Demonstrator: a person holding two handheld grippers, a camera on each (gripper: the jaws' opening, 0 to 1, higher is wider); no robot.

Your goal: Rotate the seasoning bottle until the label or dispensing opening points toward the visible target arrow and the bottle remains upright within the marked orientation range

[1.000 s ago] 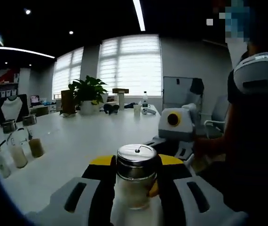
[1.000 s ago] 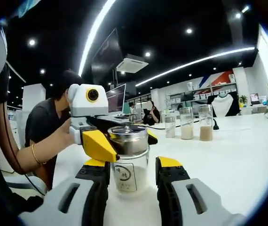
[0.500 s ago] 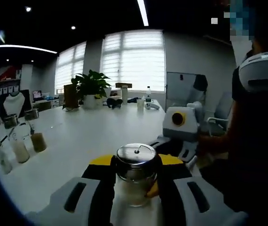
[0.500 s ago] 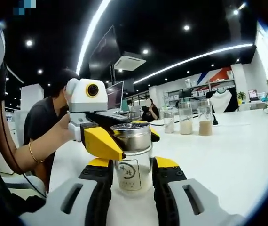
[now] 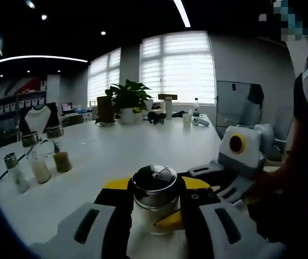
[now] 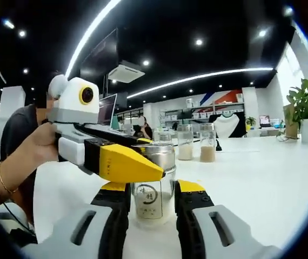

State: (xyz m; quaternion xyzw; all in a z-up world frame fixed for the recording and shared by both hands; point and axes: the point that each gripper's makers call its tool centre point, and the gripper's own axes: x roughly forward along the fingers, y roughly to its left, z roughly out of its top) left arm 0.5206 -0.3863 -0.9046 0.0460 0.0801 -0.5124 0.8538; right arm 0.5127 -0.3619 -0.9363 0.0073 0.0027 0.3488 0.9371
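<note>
Glass seasoning bottle (image 5: 154, 200) with a steel lid stood upright on the white bench (image 5: 116, 156), clamped by both the left hand-held gripper (image 5: 155, 210) and right hand-held gripper (image 6: 151, 202), label (image 6: 149, 196) facing the right one.

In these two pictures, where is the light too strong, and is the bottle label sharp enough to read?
Left gripper view: the windows are overexposed, and the bottle is dim against them. Right gripper view: ceiling light strips glare; the label is visible but too small and soft to read.
</note>
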